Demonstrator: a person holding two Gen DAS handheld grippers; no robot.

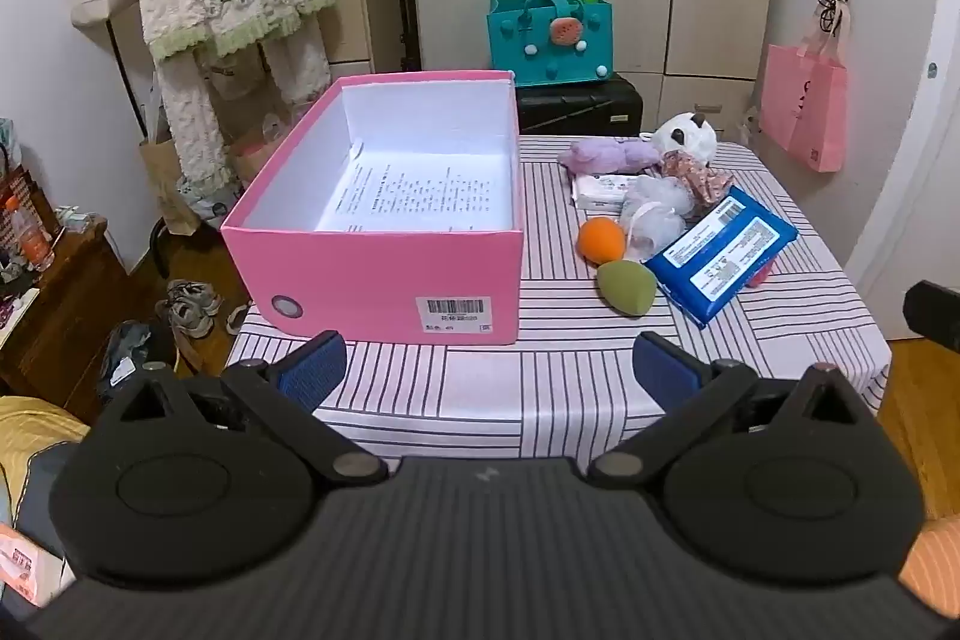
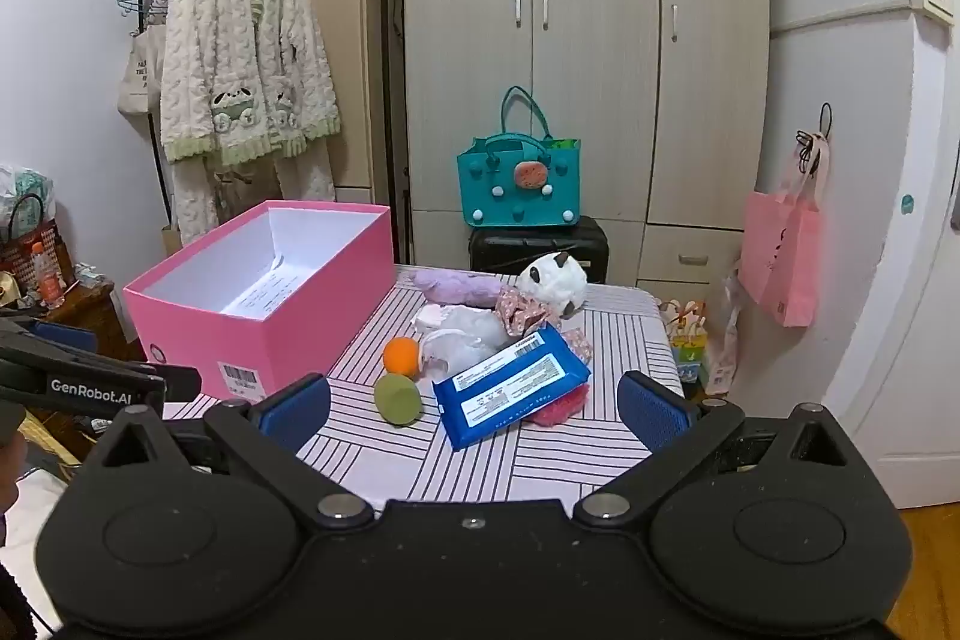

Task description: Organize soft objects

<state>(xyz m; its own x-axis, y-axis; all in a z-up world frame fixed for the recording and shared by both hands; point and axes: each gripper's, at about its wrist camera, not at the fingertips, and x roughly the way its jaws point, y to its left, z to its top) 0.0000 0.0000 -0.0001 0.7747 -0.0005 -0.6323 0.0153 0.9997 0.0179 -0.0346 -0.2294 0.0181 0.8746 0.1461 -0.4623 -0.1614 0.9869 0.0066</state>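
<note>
Both jaws spread wide, nothing held: left hand-held gripper (image 1: 489, 364), right hand-held gripper (image 2: 474, 409). Pink box (image 1: 384, 274) on bench (image 1: 540, 376), only paper inside. Soft pile beside it: panda plush (image 1: 687, 139), orange sponge (image 1: 600, 239), green sponge (image 1: 627, 287), blue wipes pack (image 1: 723, 256).

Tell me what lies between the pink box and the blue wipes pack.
Between pink box and blue wipes pack: orange sponge, green sponge, on striped cloth; right wrist view.
</note>
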